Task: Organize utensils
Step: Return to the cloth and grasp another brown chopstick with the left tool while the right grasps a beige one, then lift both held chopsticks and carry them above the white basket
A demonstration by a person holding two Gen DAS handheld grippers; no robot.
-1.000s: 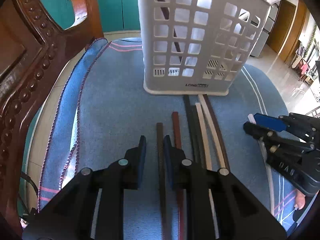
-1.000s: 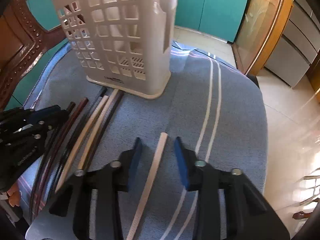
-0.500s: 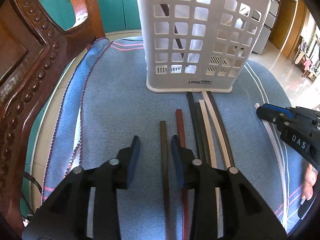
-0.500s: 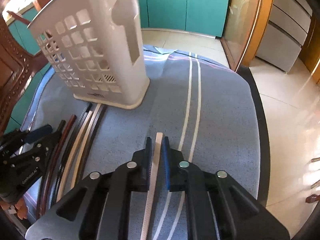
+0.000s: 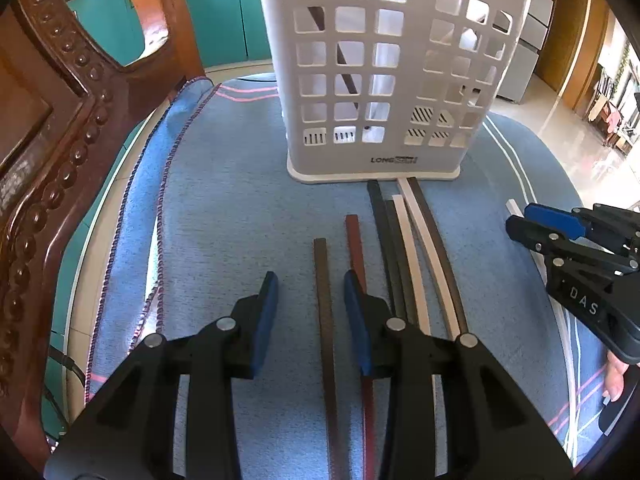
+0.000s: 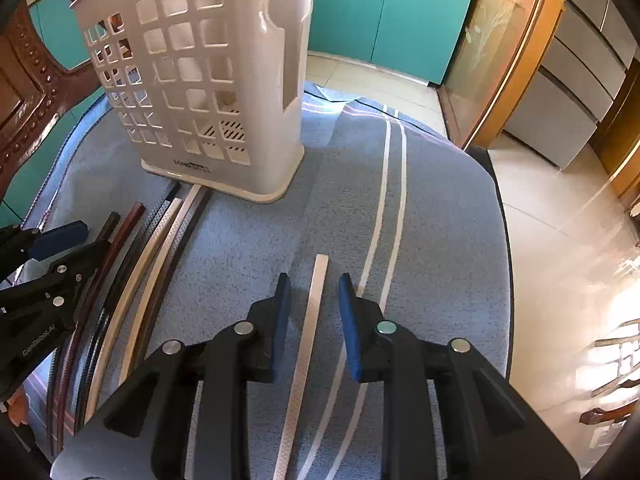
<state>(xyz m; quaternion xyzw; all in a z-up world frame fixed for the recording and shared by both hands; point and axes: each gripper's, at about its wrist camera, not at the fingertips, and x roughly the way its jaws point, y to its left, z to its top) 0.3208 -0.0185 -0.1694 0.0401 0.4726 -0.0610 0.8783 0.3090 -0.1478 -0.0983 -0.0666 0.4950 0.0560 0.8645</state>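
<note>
Since half a second ago, right gripper (image 6: pixel 311 292) jaws have unclamped the white chopstick (image 6: pixel 308 332) and are opening, gaps both sides, indicating regrasp required.

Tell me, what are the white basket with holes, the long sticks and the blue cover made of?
The white basket looks like glossy molded plastic: smooth shine, neat square holes. The sticks look like chopsticks; the dark one might be wood or plastic, and the pale one has a fine crisscross pattern, material unclear. The blue cover looks like soft woven cloth: fuzzy surface, stitched edge.
</note>
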